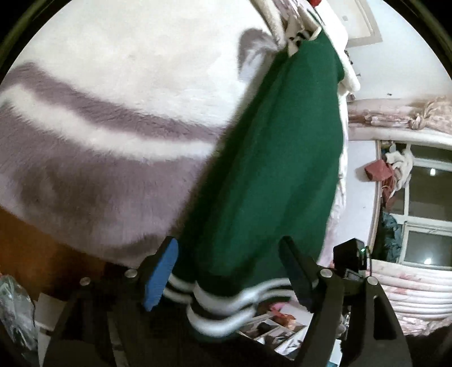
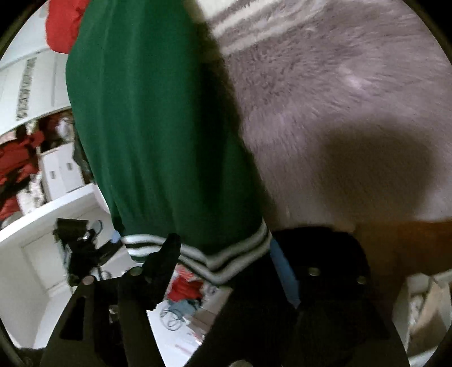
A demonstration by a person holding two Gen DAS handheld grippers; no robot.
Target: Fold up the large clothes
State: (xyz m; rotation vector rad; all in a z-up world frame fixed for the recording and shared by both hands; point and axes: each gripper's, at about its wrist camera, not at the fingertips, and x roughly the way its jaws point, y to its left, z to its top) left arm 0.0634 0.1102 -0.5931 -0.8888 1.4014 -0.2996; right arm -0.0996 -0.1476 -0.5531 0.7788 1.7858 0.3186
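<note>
A: Item one, nearest the lens: left gripper (image 1: 228,271). Condition?

B: Jaws stand apart. The blue pad (image 1: 161,278) and the dark opposite finger flank the striped hem (image 1: 226,299) of the green garment (image 1: 271,169); neither pad presses on it. The hem lies between and just under the fingers, bunched in soft waves.

A: Item two: right gripper (image 2: 223,271).

B: Also spread. Its dark finger sits at one side of the same white-and-green ribbed band (image 2: 226,258), its blue-padded finger at the other. The picture is blurred, but I see cloth between the fingers, not pinched.

A: Item three, middle distance: the garment itself.

B: A green knit, folded lengthwise into a narrow strip, running away from both grippers across a fluffy lilac-and-white blanket (image 1: 93,107), hem end near, far end towards the head of the bed.

A: Item four, background?

B: White wall, a window (image 1: 423,203) in the left view; white cupboards (image 2: 34,84) and something red (image 2: 65,25) in the right. Not part of the job.

A: Step in hand?

B: By my reading, both claws are placed at the hem corners, between folds. Next call: close each on its own corner, catching all layers, then carry the hem up over the strip towards the far end, keeping the two hands level so that the edge lands square.
</note>
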